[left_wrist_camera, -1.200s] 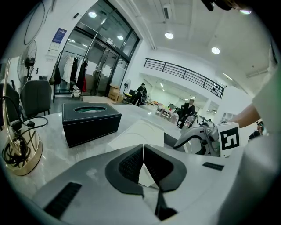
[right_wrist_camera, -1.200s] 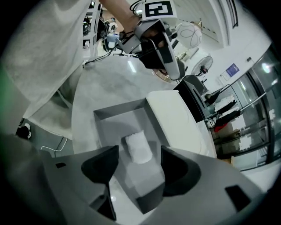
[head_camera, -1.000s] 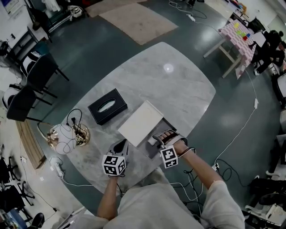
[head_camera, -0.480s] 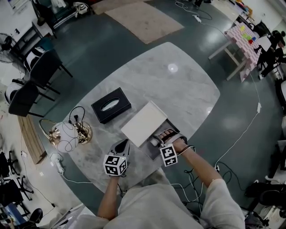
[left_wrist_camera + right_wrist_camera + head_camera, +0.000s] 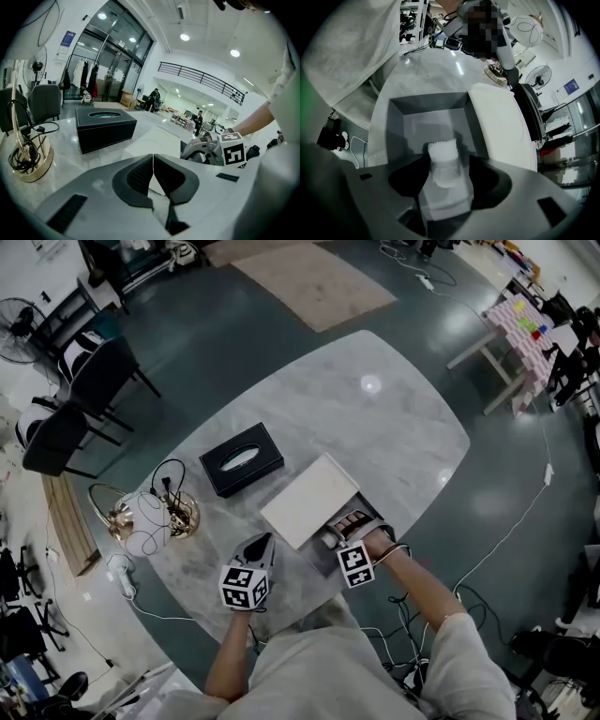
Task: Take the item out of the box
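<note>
Two claws are working at the near edge of the desk (image 5: 394,427), and little is shifting between them. Across the last second the right claw (image 5: 446,180) is staying at the open end of the box (image 5: 309,501) and not travelling anywhere. Its jaws are closing partway on a small white packet (image 5: 440,154), which is standing upright between the pads over the grey tray (image 5: 433,112) that is sticking out from under the white lid (image 5: 497,122). The grip therefore seems made, and I judge the lift to be just starting. Whether the packet's bottom is already clearing the tray floor is not showing. The left claw (image 5: 153,171) is waiting just beside the box's near corner with its jaws pressed together on nothing. It could steady the lid if the box starts sliding. A black tissue box (image 5: 241,458) is sitting well apart, out of the way. Pulling straight up and back toward the person looks like the remaining move.
</note>
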{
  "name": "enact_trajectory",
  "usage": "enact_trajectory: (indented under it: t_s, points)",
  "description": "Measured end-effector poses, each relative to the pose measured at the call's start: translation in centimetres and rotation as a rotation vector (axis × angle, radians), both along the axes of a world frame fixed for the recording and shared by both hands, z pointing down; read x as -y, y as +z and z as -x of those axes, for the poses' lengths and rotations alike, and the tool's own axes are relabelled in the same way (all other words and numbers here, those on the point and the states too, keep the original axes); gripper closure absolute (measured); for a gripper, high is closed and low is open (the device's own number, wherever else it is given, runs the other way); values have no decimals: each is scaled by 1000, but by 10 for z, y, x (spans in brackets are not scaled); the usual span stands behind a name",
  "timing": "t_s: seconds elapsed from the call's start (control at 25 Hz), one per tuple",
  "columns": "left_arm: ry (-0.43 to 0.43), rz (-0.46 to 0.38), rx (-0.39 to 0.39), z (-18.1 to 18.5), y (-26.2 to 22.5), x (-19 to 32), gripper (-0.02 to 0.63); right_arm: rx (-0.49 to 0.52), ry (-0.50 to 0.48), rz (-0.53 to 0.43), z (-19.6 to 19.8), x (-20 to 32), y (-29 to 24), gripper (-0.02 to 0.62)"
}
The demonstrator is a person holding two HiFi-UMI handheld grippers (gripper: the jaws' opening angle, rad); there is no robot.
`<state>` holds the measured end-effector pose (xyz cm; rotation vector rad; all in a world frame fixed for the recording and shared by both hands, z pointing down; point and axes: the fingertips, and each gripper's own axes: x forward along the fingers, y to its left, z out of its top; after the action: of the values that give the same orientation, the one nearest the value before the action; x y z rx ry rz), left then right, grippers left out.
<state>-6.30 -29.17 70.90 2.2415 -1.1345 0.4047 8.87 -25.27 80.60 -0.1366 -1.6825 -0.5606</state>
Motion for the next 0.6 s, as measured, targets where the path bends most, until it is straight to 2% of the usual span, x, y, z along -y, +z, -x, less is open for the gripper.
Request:
enact_trajectory:
  t_s: [0.36, 0.6]
  points:
    - [-10, 4, 0, 5, 1, 0, 589, -23, -23, 23, 4, -1, 9, 341]
    - [-9, 4, 2, 6, 4, 0, 589, -23, -6, 51, 3, -3, 13, 367]
